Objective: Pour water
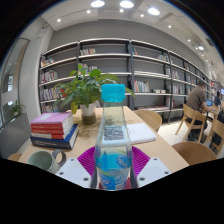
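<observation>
Just ahead of the potted green plant (84,88) on the pale wooden table (160,148), the gripper (112,168) is holding a clear plastic water bottle with a blue cap (113,135) upright, its pink-padded fingers (88,160) clamping both sides. The carrying step seems to be in hand; pouring next is calling for a move toward the grey-green ceramic cup (41,159) left of the bottle, below the plant, then a tilt. The gripper is sitting level, pointing forward.
</observation>
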Motion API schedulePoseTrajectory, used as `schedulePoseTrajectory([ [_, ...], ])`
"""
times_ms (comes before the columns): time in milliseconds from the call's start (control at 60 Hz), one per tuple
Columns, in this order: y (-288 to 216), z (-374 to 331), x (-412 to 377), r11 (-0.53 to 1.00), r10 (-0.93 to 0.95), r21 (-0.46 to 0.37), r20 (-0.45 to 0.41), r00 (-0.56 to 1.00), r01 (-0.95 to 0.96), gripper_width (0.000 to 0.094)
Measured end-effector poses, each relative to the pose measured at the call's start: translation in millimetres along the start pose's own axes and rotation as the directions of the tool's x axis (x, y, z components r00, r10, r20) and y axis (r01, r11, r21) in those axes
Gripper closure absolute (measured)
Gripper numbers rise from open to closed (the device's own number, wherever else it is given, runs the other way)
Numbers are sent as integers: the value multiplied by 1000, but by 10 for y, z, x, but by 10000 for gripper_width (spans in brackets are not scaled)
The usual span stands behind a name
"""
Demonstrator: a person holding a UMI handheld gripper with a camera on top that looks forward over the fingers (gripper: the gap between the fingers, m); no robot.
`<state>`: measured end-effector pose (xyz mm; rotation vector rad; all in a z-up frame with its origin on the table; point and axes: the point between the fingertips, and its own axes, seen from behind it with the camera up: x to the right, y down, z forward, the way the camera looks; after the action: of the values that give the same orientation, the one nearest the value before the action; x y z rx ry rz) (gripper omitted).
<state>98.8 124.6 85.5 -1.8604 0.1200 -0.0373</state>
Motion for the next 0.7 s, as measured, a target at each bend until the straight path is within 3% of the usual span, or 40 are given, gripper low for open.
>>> schedulePoseTrajectory([
  [217,23,-22,7,1000,-14,0,-10,1000,14,365],
  [300,140,-157,85,998,-19,-59,-36,999,17,202],
  [367,313,-282,111,992,-39,-120,-44,998,33,126],
  [700,1076,-1537,-219,932,-67,-358,-26,997,54,125],
])
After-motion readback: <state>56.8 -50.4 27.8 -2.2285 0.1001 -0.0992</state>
